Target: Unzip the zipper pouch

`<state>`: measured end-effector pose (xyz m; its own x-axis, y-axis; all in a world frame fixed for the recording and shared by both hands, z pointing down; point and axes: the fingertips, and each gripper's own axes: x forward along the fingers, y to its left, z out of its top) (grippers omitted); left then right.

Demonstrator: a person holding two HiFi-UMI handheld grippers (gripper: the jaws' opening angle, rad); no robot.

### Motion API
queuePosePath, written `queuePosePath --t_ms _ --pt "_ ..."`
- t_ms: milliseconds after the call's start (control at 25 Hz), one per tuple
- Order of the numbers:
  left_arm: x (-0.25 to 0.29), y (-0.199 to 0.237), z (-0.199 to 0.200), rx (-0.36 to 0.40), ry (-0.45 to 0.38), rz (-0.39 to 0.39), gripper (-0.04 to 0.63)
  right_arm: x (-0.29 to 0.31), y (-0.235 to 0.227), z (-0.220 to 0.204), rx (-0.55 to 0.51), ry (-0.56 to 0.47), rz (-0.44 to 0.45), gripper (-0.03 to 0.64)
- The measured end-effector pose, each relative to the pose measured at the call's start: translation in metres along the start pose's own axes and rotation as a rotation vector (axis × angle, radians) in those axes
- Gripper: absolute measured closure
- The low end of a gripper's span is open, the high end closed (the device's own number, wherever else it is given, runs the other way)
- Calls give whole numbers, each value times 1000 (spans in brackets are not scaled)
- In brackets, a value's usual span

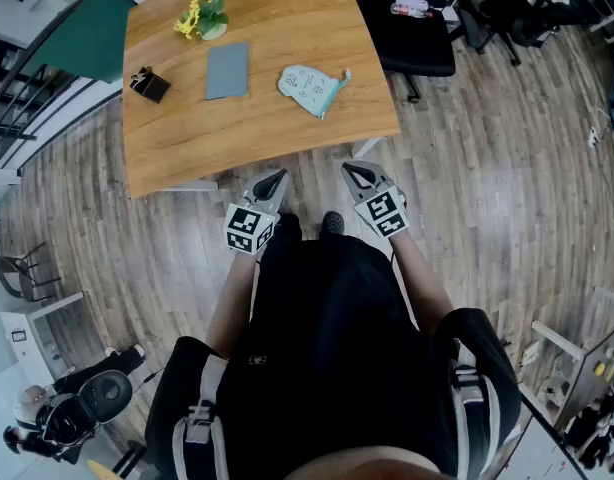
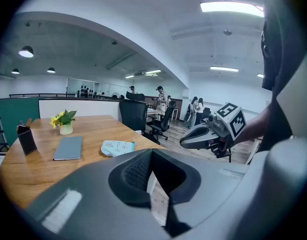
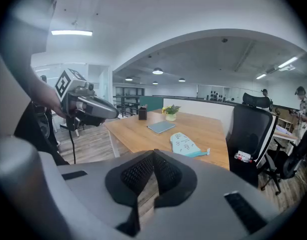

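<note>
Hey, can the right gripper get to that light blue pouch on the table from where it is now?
Probably yes. The pouch lies near the table's front edge, with nothing between it and the right gripper, which is shut and short of the table.

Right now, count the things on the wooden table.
4: flowers by the far edge, black box left edge, grey notebook in the middle, patterned pouch to the right.

Left claw (image 1: 274, 180) closed, empty, right claw (image 1: 353, 173) likewise, both tilted downward
</note>
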<state>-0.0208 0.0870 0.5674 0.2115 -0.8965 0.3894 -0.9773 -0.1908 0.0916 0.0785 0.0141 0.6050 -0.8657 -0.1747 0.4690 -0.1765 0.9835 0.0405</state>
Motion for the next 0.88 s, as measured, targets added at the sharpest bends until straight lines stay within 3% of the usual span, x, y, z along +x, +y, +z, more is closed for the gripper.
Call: queuePosePath --t_ms 440,880 --pt "-3 7 -5 -13 2 21 600 5 0 3 -18 3 5 615" --pt "6 12 5 -12 -28 12 600 4 -14 18 -56 -32 -45 614"
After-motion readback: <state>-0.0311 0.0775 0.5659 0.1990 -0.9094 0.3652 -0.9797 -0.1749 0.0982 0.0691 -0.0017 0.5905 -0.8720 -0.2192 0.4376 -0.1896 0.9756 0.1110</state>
